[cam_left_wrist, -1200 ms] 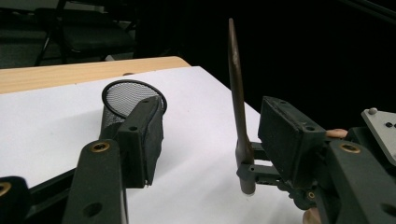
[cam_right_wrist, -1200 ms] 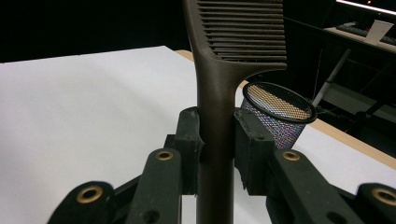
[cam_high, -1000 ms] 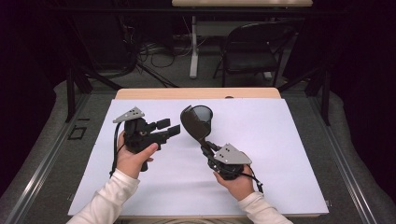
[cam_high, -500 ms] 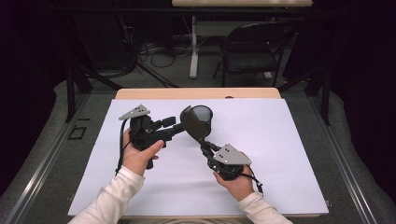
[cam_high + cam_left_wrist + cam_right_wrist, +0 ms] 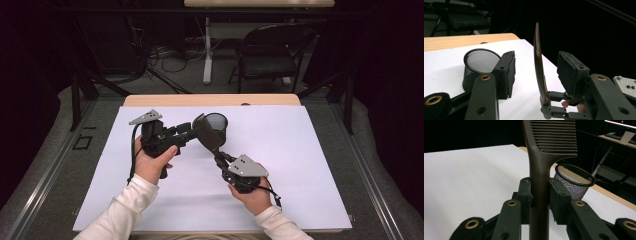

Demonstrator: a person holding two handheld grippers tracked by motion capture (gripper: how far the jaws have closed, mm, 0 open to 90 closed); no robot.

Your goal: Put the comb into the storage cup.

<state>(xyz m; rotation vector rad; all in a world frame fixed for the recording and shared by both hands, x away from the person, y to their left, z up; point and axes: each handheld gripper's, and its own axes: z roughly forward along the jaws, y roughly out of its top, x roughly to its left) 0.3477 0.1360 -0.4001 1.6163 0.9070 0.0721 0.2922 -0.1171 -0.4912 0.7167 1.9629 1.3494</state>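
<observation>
A dark brown comb (image 5: 205,134) stands tilted above the white sheet, teeth end up. My right gripper (image 5: 220,159) is shut on its handle (image 5: 539,195), pads pressed on both sides (image 5: 540,200). My left gripper (image 5: 192,131) comes in from the left. In the left gripper view the comb (image 5: 538,57) is edge-on between the left gripper's (image 5: 536,68) pads (image 5: 507,72), with a gap on each side. Those jaws have just been closing with the comb between them, and they stand open. A black mesh cup (image 5: 219,122) sits on the sheet just behind the comb.
A white sheet (image 5: 300,165) covers most of the table, with a strip of bare wood (image 5: 210,100) along the far edge. A black chair (image 5: 272,55) and floor cables (image 5: 155,55) lie beyond the table. The mesh cup (image 5: 574,182) stands close behind the right gripper's jaws.
My left gripper has moved right, up to the comb, and its jaws now straddle the blade and look narrower. The right hand and the comb have stayed still.
</observation>
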